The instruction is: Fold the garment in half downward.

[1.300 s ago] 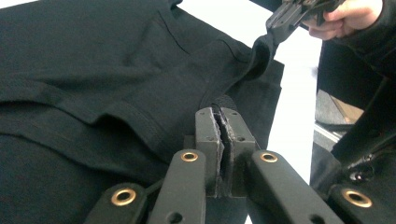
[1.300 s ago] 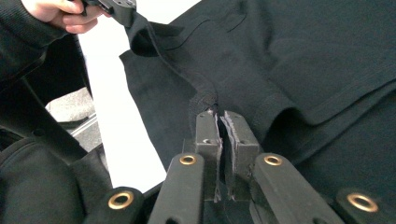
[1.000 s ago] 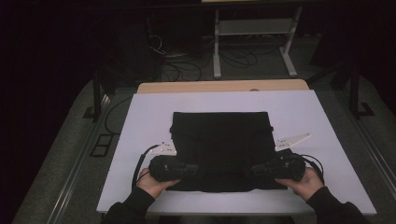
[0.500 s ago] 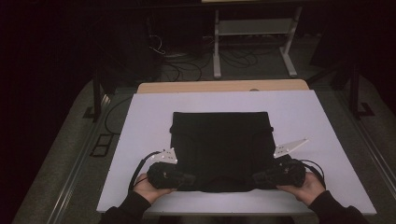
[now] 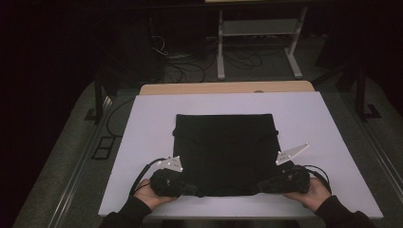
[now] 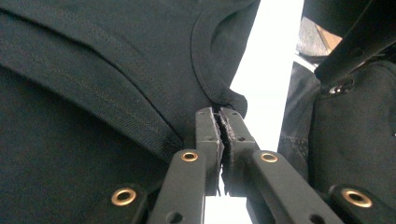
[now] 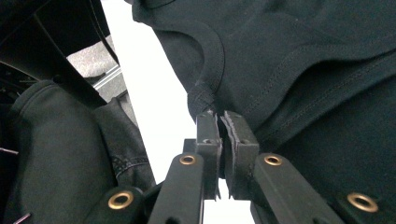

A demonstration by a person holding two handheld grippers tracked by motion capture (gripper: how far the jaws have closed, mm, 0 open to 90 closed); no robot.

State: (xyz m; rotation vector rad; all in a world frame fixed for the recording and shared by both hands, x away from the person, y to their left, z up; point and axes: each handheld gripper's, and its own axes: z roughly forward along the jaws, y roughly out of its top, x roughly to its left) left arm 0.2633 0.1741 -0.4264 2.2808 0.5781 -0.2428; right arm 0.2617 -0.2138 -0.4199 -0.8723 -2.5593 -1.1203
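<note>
A black T-shirt [image 5: 223, 147] lies folded into a square on the white table [image 5: 152, 123]. My left gripper [image 5: 192, 189] is at its near left corner and my right gripper [image 5: 260, 187] at its near right corner, each in a hand. In the left gripper view the jaws [image 6: 219, 112] are shut on the shirt's edge [image 6: 93, 70] beside the collar seam. The right gripper view has the same grip: jaws [image 7: 218, 114] shut on the shirt's edge [image 7: 303, 56] near the collar band.
A wooden tabletop edge [image 5: 228, 88] sits just behind the white table. Beyond it are a white metal stand [image 5: 256, 33] and cables [image 5: 190, 71] on the dark floor. White table surface lies free left, right and behind the shirt. The person's dark clothing [image 7: 56, 154] is close to the near edge.
Both grippers have slid a little toward the table's near edge, drawing the shirt's near edge with them. Both pairs of jaws have stayed shut.
</note>
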